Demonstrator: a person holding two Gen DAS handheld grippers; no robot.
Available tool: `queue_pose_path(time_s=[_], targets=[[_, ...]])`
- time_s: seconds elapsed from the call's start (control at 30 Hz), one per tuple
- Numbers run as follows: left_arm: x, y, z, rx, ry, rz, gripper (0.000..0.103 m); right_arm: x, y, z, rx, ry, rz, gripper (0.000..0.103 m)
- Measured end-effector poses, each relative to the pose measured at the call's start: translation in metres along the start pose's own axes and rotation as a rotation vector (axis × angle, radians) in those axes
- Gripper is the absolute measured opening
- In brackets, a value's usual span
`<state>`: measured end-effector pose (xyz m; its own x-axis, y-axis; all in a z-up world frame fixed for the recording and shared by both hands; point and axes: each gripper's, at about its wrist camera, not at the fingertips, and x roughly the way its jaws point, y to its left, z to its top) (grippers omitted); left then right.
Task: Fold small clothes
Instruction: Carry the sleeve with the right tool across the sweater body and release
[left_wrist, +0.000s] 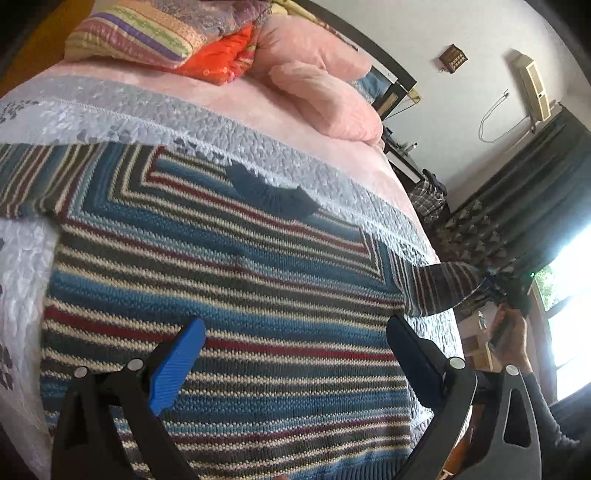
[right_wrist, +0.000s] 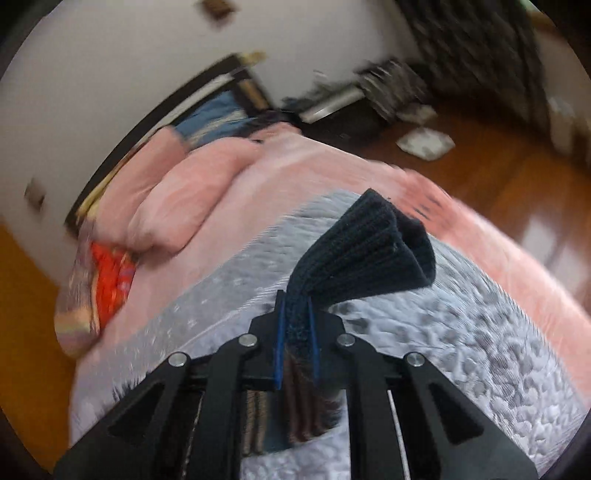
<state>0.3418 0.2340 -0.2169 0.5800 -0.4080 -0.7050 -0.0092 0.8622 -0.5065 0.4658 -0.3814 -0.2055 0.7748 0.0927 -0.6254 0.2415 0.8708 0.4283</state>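
Across the bed, a grey quilted blanket (left_wrist: 280, 155) carries a striped knitted sweater in blue, cream and red (left_wrist: 229, 280), lying flat with its dark collar toward the pink pillows (left_wrist: 325, 92). Above the sweater's lower part, the left gripper (left_wrist: 295, 347) has its fingers wide apart, holding nothing. The right gripper (right_wrist: 295, 332) is closed tightly on the sweater's dark ribbed cuff (right_wrist: 373, 251), lifted above the blanket.

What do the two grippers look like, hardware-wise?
Both match: black linkage arms with triangular cutouts and silver pivot pins. The left gripper carries ribbed blue pads on black fingers. The right gripper shows thin blue pad edges. No cables visible.
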Motion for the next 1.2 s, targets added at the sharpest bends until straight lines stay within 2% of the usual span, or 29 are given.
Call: queue_pose_path(time_s=[0.13,0.2,0.4,0.47,0.63,0.73,0.8,0.83,0.87,0.93,1.0,1.1,1.2], targets=[[0.003,-0.009,0.009,0.049,0.068,0.052,0.099,-0.011,0.079,-0.021,-0.210,-0.006,-0.006,0.010],[0.007,-0.007,0.013,0.025,0.114,0.025,0.099,-0.013,0.120,-0.037,-0.316,-0.016,-0.005,0.010],[0.013,0.001,0.026,0.008,0.128,0.020,0.099,-0.001,0.214,-0.096,-0.544,-0.012,0.000,0.010],[0.015,0.003,0.033,0.014,0.120,0.018,0.099,0.014,0.239,-0.124,-0.616,0.017,-0.001,0.010],[0.033,0.010,0.050,-0.016,0.131,-0.023,0.099,0.061,0.282,-0.198,-0.770,0.102,-0.046,0.010],[0.054,0.014,0.062,-0.057,0.162,-0.101,0.099,0.085,0.290,-0.240,-0.844,0.150,-0.069,0.010],[0.068,0.012,0.068,-0.067,0.170,-0.132,0.099,0.092,0.295,-0.265,-0.893,0.175,-0.081,0.020],[0.074,0.012,0.071,-0.073,0.176,-0.144,0.099,0.097,0.295,-0.274,-0.899,0.196,-0.078,0.024],[0.084,0.010,0.074,-0.083,0.191,-0.166,0.099,0.100,0.292,-0.283,-0.892,0.229,-0.061,0.034],[0.103,0.008,0.078,-0.108,0.221,-0.194,0.099,0.096,0.291,-0.295,-0.881,0.268,-0.034,0.038],[0.127,0.006,0.079,-0.156,0.267,-0.221,0.099,0.079,0.280,-0.298,-0.819,0.268,-0.014,0.046],[0.158,-0.002,0.077,-0.179,0.321,-0.257,0.099,0.050,0.256,-0.294,-0.622,0.257,-0.005,0.049],[0.194,-0.007,0.068,-0.201,0.376,-0.203,0.099,0.030,0.230,-0.294,-0.375,0.252,0.002,0.049]])
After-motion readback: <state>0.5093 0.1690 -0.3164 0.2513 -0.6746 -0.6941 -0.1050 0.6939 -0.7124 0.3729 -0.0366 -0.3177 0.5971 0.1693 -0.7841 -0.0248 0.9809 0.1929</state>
